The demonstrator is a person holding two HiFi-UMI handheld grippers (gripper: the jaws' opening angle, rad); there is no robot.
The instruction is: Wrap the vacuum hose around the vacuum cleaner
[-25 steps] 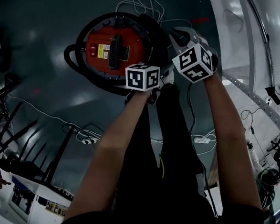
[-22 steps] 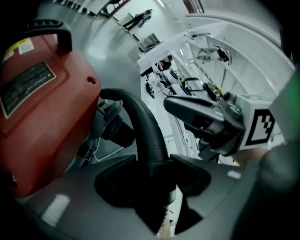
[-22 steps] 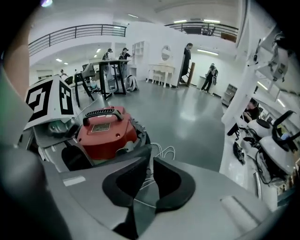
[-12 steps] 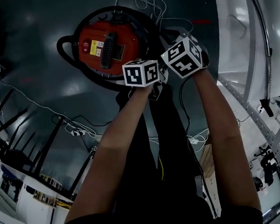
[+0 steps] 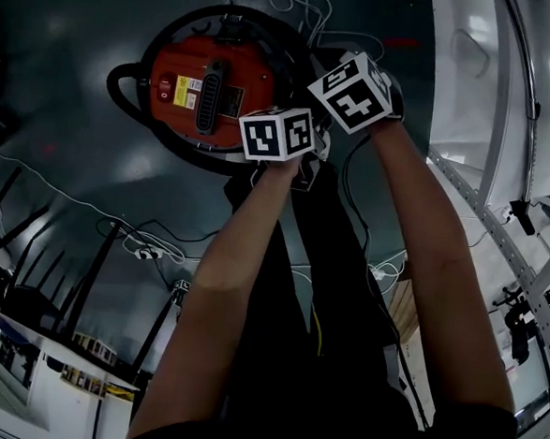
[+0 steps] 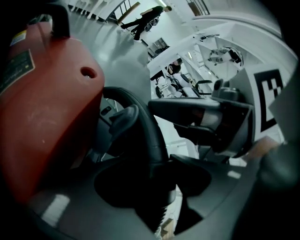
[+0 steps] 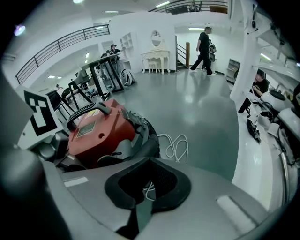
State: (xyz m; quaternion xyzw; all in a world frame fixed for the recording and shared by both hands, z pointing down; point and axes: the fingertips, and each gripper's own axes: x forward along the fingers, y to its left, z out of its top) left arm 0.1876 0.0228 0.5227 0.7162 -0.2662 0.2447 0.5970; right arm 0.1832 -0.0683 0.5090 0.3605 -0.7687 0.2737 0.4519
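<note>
Wears dark top [image 5: 335, 429], dark trousers [image 5: 295, 262], arms bare; bears white cubes [image 5: 279, 136] with black square markers on grey, black-padded left gripper [image 6: 164, 159] and right gripper [image 7: 147, 183].

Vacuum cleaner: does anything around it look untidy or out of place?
Yes. A white cord lies in loose, tangled loops on the floor beside the vacuum cleaner, and the black hose bulges away from its body on one side.

- vacuum cleaner [image 5: 247, 76]: red body, with a black handle and a yellow label on top.
- vacuum hose [image 6: 145, 126]: black.
- marker cubes [image 5: 277, 135]: white faces with black square patterns.
- cable [image 7: 176, 146]: white.
- floor [image 5: 71, 49]: glossy dark grey-green, with pale reflections.
</note>
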